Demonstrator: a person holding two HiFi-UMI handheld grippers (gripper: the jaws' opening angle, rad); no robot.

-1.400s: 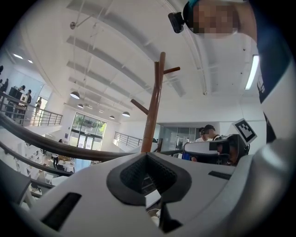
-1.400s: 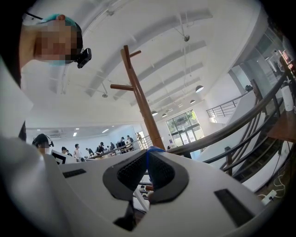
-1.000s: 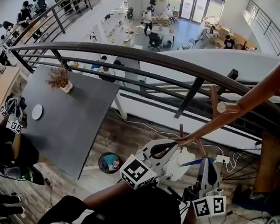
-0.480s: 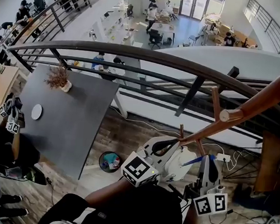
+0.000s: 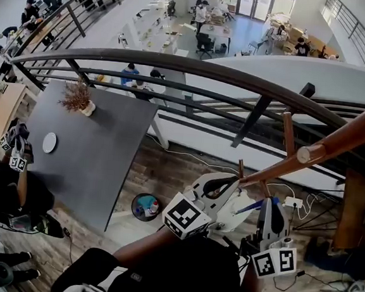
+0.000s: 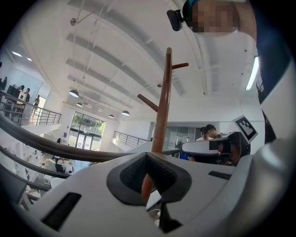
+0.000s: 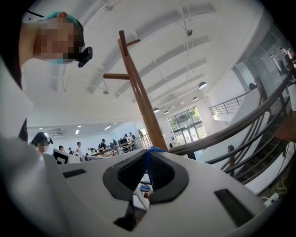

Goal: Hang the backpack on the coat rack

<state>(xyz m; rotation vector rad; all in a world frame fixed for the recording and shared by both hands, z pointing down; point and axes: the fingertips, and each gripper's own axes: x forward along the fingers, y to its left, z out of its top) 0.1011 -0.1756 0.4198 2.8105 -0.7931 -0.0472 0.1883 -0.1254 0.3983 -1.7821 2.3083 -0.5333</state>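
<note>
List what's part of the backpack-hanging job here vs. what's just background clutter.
Job:
- coat rack
- thin blue strap, pinched in the right gripper's jaws
- left gripper, jaws together

Clutter:
- grey table
- potted plant
- white disc
- floor bin
- power strip
- railing

L gripper [image 5: 225, 186] & R gripper [image 5: 270, 206] by coat rack [image 5: 355, 132]; railing [image 5: 177, 64] behind.

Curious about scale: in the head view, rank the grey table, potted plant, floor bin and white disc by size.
Largest: grey table
Then potted plant and floor bin, too alike to rank
Smallest: white disc
</note>
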